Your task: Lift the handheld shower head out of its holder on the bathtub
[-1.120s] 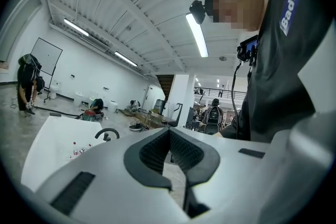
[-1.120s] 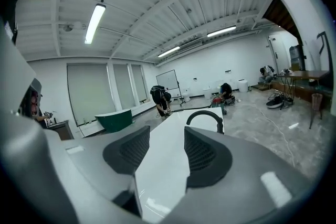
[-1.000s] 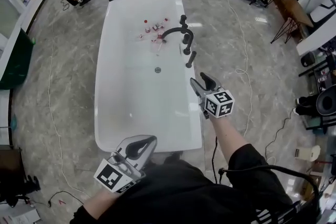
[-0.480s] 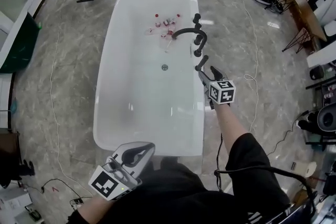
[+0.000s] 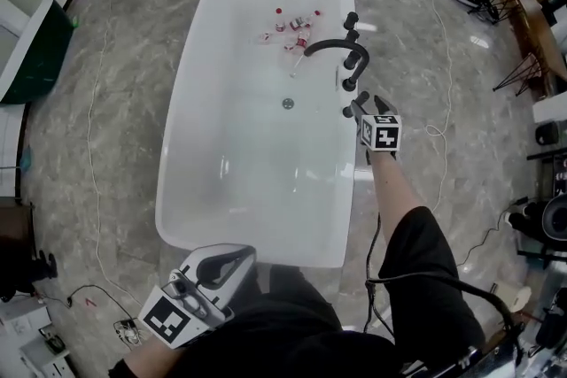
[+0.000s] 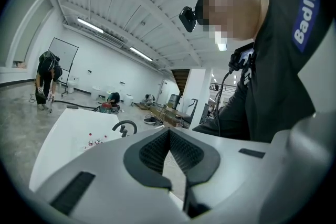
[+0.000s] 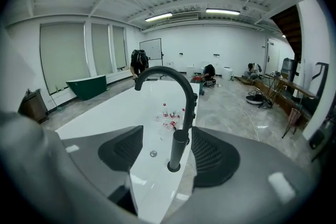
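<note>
The handheld shower head (image 5: 349, 109) is a slim black cylinder standing upright in its holder on the right rim of the white bathtub (image 5: 190, 146). My right gripper (image 5: 361, 108) has reached it. In the right gripper view the shower head (image 7: 178, 148) stands between the jaws of that gripper (image 7: 167, 152), nearer the right pad (image 7: 212, 157), with a gap on both sides. These jaws have just been opening and are open. My left gripper (image 5: 232, 261) hangs by my body at the tub's near end; in its own view this gripper (image 6: 169, 134) has its pads meeting at the tip, empty.
A curved black faucet spout (image 5: 330, 44) and black knobs (image 5: 353, 62) stand on the rim just beyond the shower head. Several small bottles (image 5: 292, 29) lie in the tub above the drain (image 5: 288, 104). Cables (image 5: 443, 102) run over the floor to the right.
My right gripper has moved forward and down along the tub's right rim until its jaws flank the shower head. The left gripper has sunk a little toward the lower left.
</note>
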The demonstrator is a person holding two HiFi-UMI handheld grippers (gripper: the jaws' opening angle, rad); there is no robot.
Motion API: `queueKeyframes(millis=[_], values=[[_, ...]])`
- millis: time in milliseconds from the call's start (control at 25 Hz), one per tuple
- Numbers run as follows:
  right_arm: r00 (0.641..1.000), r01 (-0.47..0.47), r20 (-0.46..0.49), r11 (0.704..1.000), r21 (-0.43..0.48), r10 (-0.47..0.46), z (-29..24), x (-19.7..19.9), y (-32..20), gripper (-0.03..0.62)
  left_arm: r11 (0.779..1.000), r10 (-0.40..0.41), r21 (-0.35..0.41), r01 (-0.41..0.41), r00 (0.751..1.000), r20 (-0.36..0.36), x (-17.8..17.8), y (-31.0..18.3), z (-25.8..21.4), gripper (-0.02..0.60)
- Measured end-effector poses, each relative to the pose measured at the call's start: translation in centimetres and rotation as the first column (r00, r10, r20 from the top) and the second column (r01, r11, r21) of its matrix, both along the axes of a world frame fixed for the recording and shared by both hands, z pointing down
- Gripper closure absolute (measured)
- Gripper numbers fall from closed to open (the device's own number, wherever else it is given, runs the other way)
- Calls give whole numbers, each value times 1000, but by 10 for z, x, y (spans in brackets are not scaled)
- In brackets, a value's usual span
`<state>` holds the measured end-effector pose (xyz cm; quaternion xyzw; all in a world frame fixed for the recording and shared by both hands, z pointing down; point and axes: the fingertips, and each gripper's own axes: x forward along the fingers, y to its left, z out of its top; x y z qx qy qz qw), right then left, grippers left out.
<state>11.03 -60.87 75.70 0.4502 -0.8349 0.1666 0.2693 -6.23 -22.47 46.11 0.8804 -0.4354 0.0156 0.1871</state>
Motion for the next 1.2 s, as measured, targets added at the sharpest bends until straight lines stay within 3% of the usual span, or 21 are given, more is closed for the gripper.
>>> queueKeyframes(millis=[360,560,640,680,920,1200], values=[[997,-27,-73,998,-56,23,52,3,-32,339,997,-25,-75,27,999,31,-11,13,29,581],[993,2,-114,998,-70,-10,67,-1,-40,355,993,-47,-104,50,998,32,-13,16,39,581],[990,-2,-139,998,-70,-8,70,1,-41,446,992,-46,-114,50,998,34,-14,18,43,581],[989,-5,-146,997,-73,-6,70,1,-40,459,992,-46,-117,50,998,34,-14,20,44,581],[987,14,-161,998,-64,-25,57,5,-21,461,995,-37,-90,38,999,20,-9,21,34,581],[990,16,-139,1000,-16,-18,3,13,17,462,999,3,-32,-3,1000,-18,5,35,10,581]])
